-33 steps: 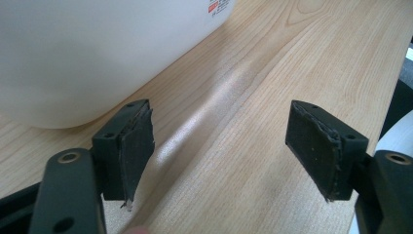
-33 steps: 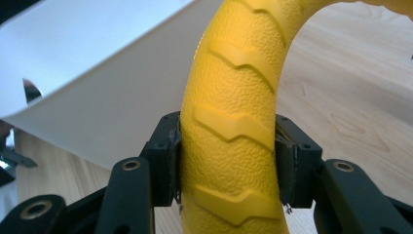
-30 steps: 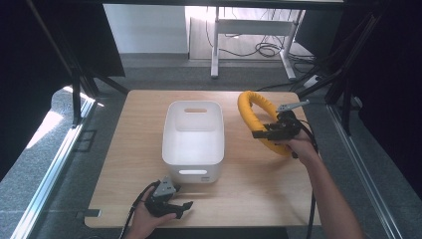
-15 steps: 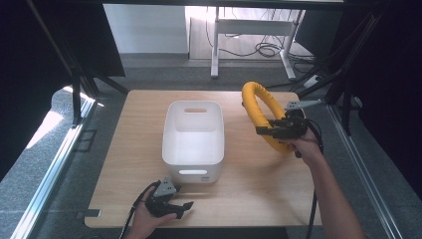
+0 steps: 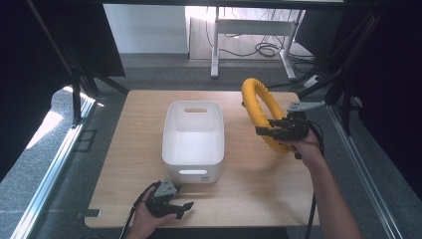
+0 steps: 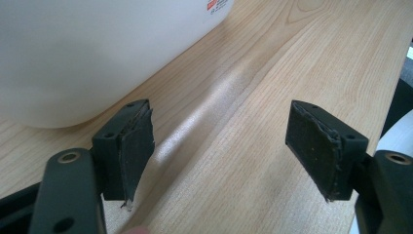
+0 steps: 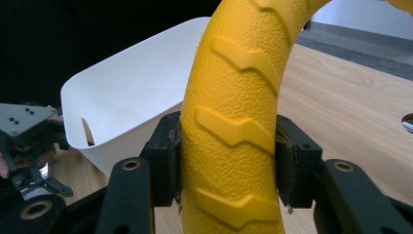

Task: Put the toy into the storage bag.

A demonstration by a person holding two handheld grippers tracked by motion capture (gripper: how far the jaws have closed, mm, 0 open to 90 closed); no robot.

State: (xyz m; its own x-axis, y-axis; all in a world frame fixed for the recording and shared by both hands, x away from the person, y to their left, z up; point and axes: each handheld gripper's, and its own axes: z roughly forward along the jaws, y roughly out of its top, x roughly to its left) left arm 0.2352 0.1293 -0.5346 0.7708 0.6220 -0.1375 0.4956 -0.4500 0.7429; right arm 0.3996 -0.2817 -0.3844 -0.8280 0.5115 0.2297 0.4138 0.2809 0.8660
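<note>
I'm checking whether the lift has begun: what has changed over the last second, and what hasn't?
The right gripper, shut on the yellow ring, has raised it: a second ago the ring lay lower and flatter on the table; now it stands up on edge, right of the white bin. The grip is unchanged. The left gripper has stayed open at the near edge, and the bin has not moved.

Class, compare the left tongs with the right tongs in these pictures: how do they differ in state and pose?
The left tongs stand open with nothing between the jaws; the right tongs are shut on the yellow ring. The left tongs rest low at the table's near edge beside the white bin; the right tongs are raised at the right side, holding the ring upright off the wood. Both are black, two-jawed and hand-held.
</note>
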